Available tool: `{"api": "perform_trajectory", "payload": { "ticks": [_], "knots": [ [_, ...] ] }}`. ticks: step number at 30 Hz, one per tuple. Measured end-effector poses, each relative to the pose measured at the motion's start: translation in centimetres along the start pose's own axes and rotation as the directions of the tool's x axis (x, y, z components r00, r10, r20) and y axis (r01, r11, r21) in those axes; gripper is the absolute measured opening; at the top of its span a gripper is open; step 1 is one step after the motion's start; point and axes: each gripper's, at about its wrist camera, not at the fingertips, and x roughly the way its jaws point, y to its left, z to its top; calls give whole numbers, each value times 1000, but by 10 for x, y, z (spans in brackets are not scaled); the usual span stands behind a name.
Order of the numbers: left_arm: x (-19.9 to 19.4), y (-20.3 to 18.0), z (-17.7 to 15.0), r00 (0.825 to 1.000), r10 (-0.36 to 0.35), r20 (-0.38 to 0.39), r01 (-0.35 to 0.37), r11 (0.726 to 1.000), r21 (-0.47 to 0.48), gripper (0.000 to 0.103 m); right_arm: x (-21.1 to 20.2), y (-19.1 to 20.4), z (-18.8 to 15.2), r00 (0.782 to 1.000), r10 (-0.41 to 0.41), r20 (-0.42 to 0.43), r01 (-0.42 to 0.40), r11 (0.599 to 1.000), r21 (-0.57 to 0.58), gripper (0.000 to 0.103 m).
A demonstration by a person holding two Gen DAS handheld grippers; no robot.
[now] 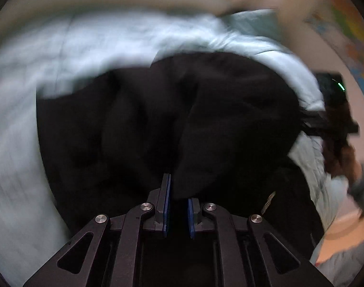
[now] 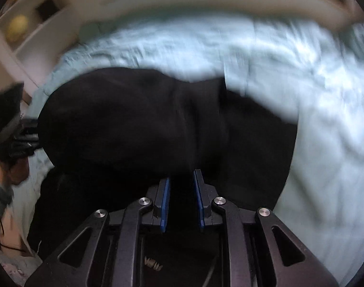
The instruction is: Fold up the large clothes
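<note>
A large black garment [image 1: 158, 124] hangs bunched over a pale blue bed sheet [image 1: 50, 71]. My left gripper [image 1: 179, 191] is shut on a fold of the garment, which drapes over its right finger. In the right wrist view the same black garment [image 2: 158, 119] fills the middle. My right gripper [image 2: 182, 181] is shut on its near edge, with cloth between the blue pads [image 2: 166, 201]. Each gripper shows at the far side of the other's view, holding the garment: the right one [image 1: 325, 122], the left one [image 2: 21, 138]. Both views are blurred by motion.
The bed sheet [image 2: 301, 71] spreads around the garment. A curved headboard [image 2: 205, 2] runs along the far edge. White shelves [image 2: 31, 24] stand at the left in the right wrist view. A colourful wall map [image 1: 349, 35] is at the right in the left wrist view.
</note>
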Motion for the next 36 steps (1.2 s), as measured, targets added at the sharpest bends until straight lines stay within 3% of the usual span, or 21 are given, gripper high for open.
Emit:
{"api": "perform_trajectory", "payload": {
  "ticks": [3, 5, 7, 9, 12, 14, 15, 17, 19, 20, 22, 24, 27, 31, 36],
  "knots": [
    [9, 20, -19, 999, -40, -15, 38, 993, -108, 13, 26, -10, -30, 996, -4, -93, 10, 997, 72, 22],
    [-8, 20, -16, 999, -47, -6, 46, 992, -116, 13, 19, -15, -33, 995, -2, -97, 11, 995, 96, 22],
    [-40, 15, -10, 999, -19, 42, 22, 997, -76, 13, -6, -17, -26, 998, 2, -61, 5, 995, 104, 24],
    [-76, 11, 3, 995, -15, 103, 20, 998, -52, 15, -33, -16, -8, 1000, -18, -8, 19, 996, 90, 33],
    [-109, 3, 30, 981, -3, 193, 9, 1000, -28, 21, -72, 0, 36, 994, 4, 112, -11, 998, 60, 37],
    [-117, 2, 62, 964, -44, 264, 58, 997, -46, 34, -77, 12, 70, 984, 49, 169, -57, 997, 46, 43],
    [-114, 3, 79, 955, -72, 286, 95, 993, -67, 44, -74, 18, 87, 979, 75, 188, -85, 995, 50, 56],
    [-92, 4, 107, 946, -141, 293, 180, 977, -111, 47, -55, 36, 111, 981, 86, 176, -101, 992, 80, 69],
    [-56, 6, 123, 946, -226, 231, 262, 955, -137, 47, -26, 47, 127, 990, 71, 118, -83, 991, 101, 69],
    [-39, 7, 124, 946, -265, 188, 295, 943, -155, 47, -8, 50, 126, 996, 57, 68, -64, 992, 113, 69],
    [-10, 10, 112, 957, -276, 95, 289, 939, -186, 47, 12, 53, 108, 997, 71, -13, -69, 992, 102, 68],
    [12, 10, 82, 972, -236, -13, 230, 958, -174, 47, 24, 53, 72, 996, 52, -75, -48, 998, 51, 68],
    [43, 10, 37, 978, -168, -122, 147, 975, -168, 47, 67, 37, 8, 977, 82, -199, -57, 990, 126, 68],
    [33, -12, 36, 994, -71, -82, 63, 993, -98, 47, 69, 40, -3, 990, 36, -137, -23, 995, 93, 68],
    [-18, -21, 25, 989, -142, 30, 145, 985, -97, 47, 10, 67, 3, 997, 80, -6, -80, 996, 36, 68]
  ]
}}
